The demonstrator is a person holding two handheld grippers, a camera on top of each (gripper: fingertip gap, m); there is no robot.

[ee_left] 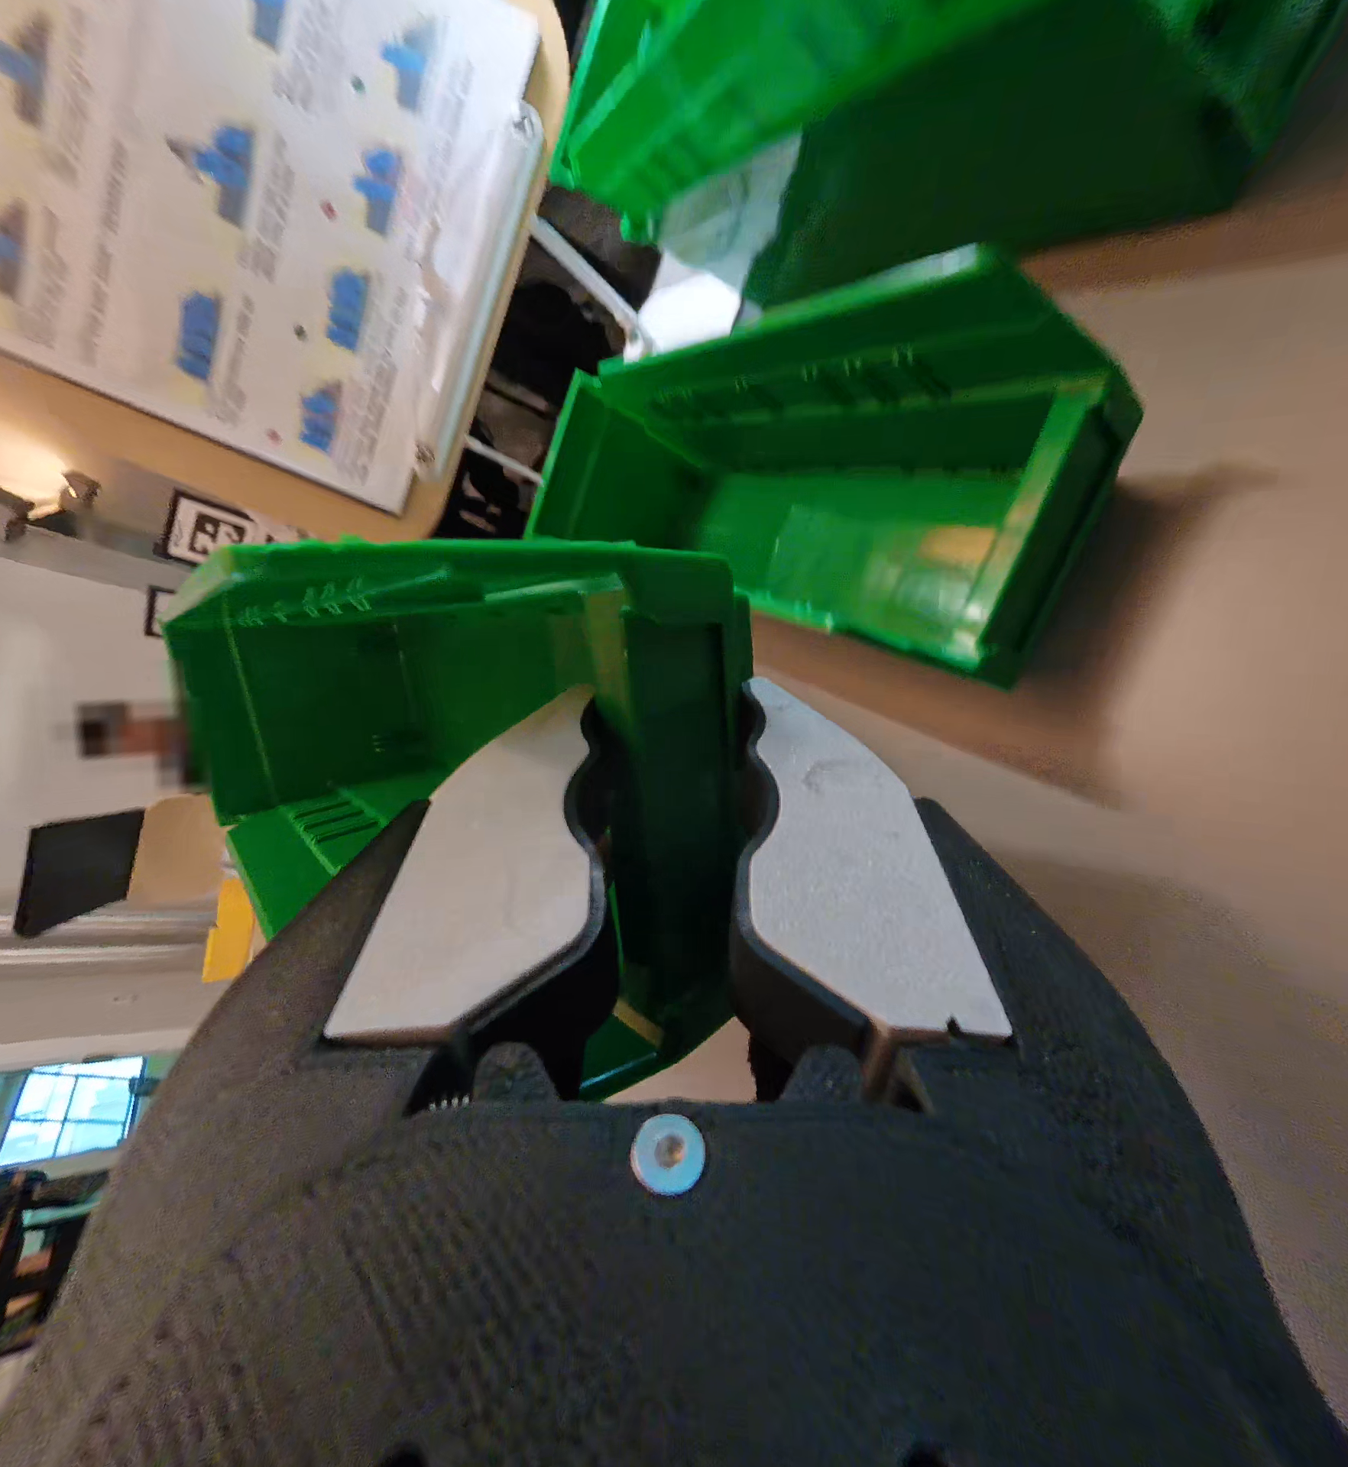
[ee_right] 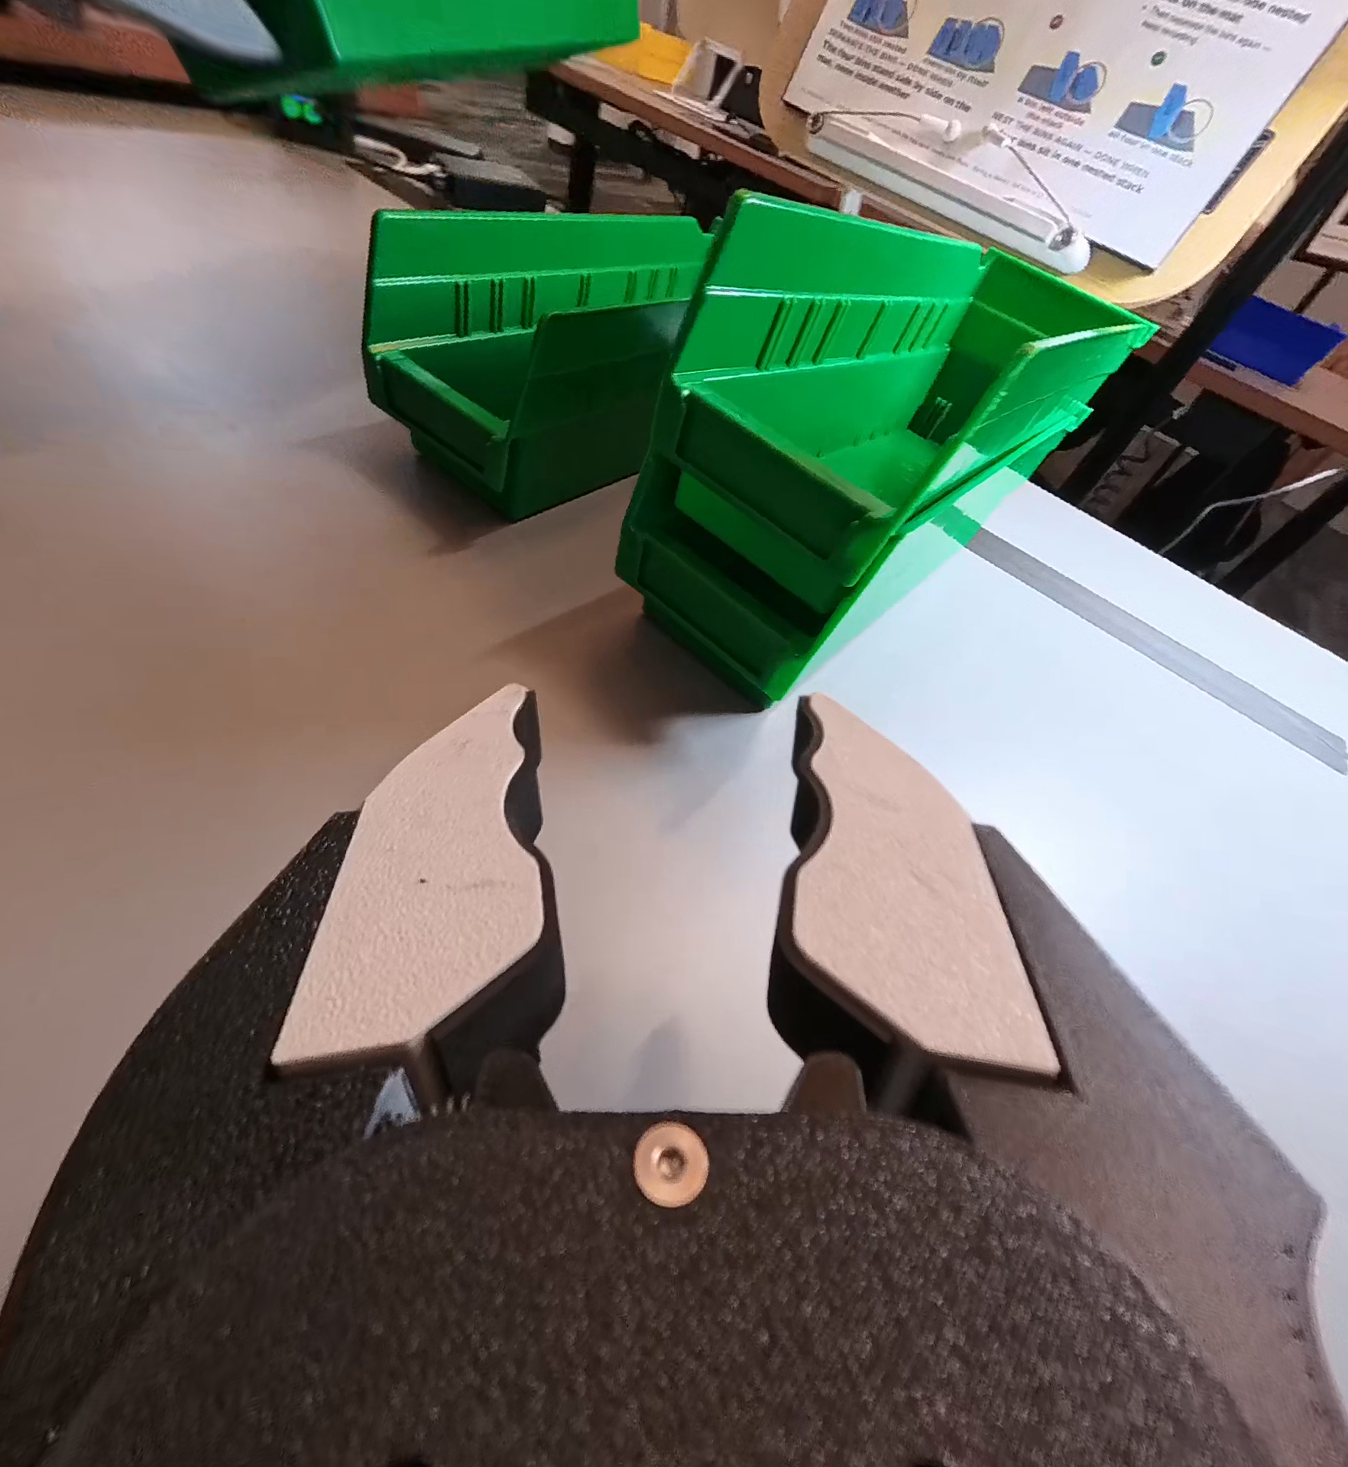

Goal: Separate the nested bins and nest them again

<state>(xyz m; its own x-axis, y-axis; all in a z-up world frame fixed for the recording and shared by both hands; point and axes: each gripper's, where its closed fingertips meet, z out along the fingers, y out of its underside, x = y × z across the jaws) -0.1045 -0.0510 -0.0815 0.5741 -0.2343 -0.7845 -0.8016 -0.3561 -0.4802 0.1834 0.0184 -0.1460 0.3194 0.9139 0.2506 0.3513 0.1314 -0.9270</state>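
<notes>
Bins in green, one gripped and lifted, the others on the table.

We clamp the left gripper (ee_left: 667,714) on the end wall of a green bin (ee_left: 433,683), holding it tipped and clear of the grey table (ee_right: 1052,794). Our right gripper (ee_right: 664,714) hangs low over the table with its fingers spread and nothing between them. Just ahead of it stands a nested stack of bins (ee_right: 837,452), leaning, and a single bin (ee_right: 528,357) sits just beside that stack. Behind them an instruction sheet (ee_right: 1052,111) rests on a tilted board.
</notes>
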